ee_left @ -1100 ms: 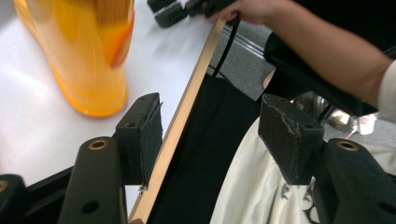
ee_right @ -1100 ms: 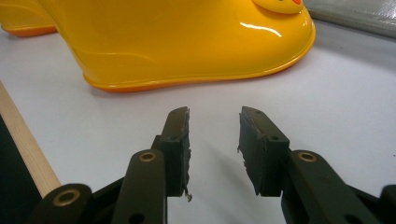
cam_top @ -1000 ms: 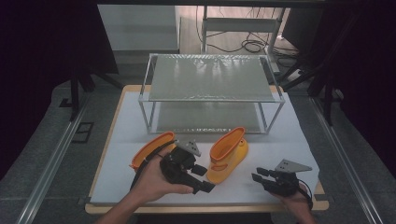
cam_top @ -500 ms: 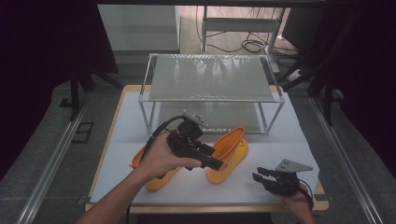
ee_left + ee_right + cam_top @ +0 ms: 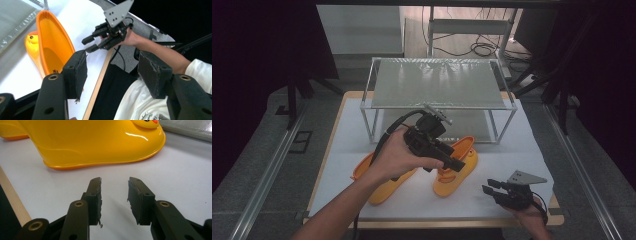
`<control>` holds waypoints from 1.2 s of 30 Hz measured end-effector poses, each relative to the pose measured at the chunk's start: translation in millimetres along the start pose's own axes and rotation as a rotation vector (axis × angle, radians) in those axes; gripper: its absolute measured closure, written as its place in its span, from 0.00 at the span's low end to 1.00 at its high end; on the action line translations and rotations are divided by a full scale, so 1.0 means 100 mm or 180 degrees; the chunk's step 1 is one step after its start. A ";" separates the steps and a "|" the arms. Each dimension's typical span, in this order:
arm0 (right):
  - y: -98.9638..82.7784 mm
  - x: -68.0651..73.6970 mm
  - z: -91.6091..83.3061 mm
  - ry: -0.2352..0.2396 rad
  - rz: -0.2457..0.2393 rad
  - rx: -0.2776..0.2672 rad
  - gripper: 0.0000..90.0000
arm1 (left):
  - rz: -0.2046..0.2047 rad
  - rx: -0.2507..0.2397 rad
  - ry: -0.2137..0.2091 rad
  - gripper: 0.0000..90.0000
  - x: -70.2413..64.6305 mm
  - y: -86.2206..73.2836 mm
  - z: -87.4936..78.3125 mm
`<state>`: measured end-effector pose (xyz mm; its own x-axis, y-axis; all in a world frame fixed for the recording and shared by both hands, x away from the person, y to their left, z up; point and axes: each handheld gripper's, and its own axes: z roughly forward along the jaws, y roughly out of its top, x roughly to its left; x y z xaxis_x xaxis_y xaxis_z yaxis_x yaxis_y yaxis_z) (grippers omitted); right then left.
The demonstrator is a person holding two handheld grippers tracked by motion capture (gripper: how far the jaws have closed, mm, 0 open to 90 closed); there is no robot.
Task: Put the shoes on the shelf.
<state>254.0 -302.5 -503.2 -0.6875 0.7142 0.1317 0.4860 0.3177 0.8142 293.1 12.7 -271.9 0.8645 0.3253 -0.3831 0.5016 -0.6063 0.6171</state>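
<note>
Hovering with empty, parted jaws above the two yellow boots point(image 5: 455, 167) lying near the shelf point(image 5: 437, 85), the left gripper point(image 5: 452, 162) should next descend to grasp one, while the right gripper point(image 5: 490, 188) waits, released.

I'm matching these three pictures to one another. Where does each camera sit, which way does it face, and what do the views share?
High view: above the table's near side, looking forward and down at two yellow boots before a wire shelf; forearms, left gripper and right gripper show.
Left gripper view: on the raised left gripper, facing the table's edge; open jaws, the right gripper, a white sleeve.
Right gripper view: low over the table, facing a boot; open jaws.
Shared: the boots.
</note>
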 end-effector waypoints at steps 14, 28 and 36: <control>-0.01 -0.02 0.00 0.0002 0.0003 0.0013 0.69 | -0.0337 0.0142 0.0125 0.46 0.43 0.17 0.20; -0.02 -0.02 0.01 -0.0004 -0.0005 0.0028 0.69 | -0.0633 0.0414 0.0310 0.48 0.75 0.14 0.48; -0.02 -0.02 0.01 -0.0006 -0.0005 0.0026 0.69 | -0.0681 0.0614 0.0421 0.57 0.80 0.13 0.65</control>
<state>255.1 -304.4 -505.3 -0.6872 0.7149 0.1293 0.4894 0.3239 0.8097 367.0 -16.2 -338.8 0.7430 0.5442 -0.3897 0.6682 -0.6364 0.3854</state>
